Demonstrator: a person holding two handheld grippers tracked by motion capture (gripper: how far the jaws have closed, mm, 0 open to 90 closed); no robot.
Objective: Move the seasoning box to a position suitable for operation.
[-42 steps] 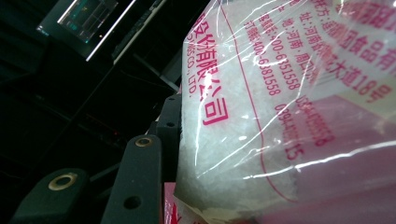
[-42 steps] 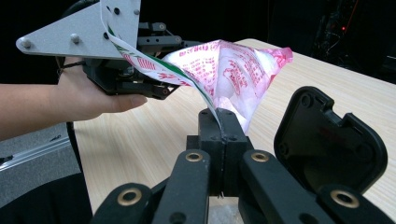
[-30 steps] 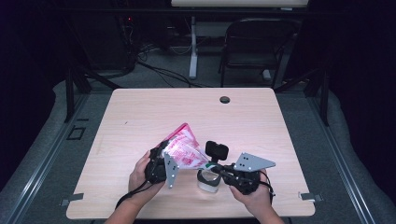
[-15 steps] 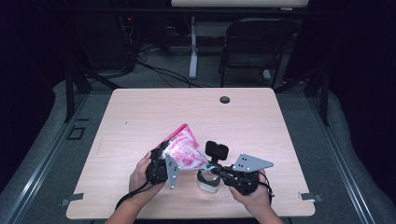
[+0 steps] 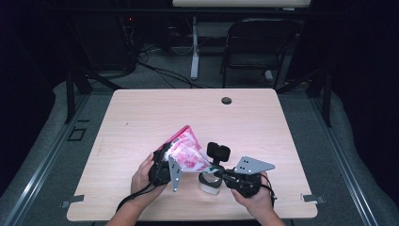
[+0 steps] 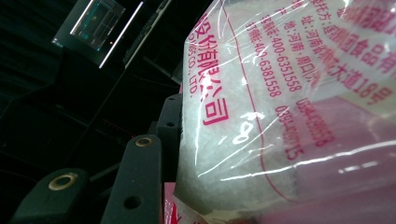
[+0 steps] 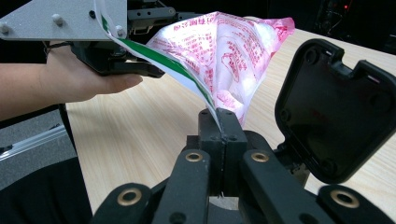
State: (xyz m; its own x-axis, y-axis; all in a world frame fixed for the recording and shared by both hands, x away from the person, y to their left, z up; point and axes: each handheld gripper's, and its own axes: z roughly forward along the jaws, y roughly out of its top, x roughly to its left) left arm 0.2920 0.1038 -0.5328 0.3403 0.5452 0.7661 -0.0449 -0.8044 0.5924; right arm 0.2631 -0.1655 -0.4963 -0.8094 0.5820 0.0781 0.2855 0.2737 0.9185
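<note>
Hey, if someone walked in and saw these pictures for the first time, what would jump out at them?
First the pink-and-white printed bag, held up over the near middle of the wooden table between two hand-held grippers. The left gripper clasps its bulky side, while the right gripper pinches a thin corner in shut jaws. Just below the bag stands a small container with its black lid flipped open.

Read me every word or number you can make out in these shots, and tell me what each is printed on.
On the clear plastic bag with pink print, held by the left gripper and right gripper:
"400-6351558"
"400-6381558"
"CO., LTD."
"18"
Pink Chinese characters on the bag: unclear.
Print in the high view: too small.
</note>
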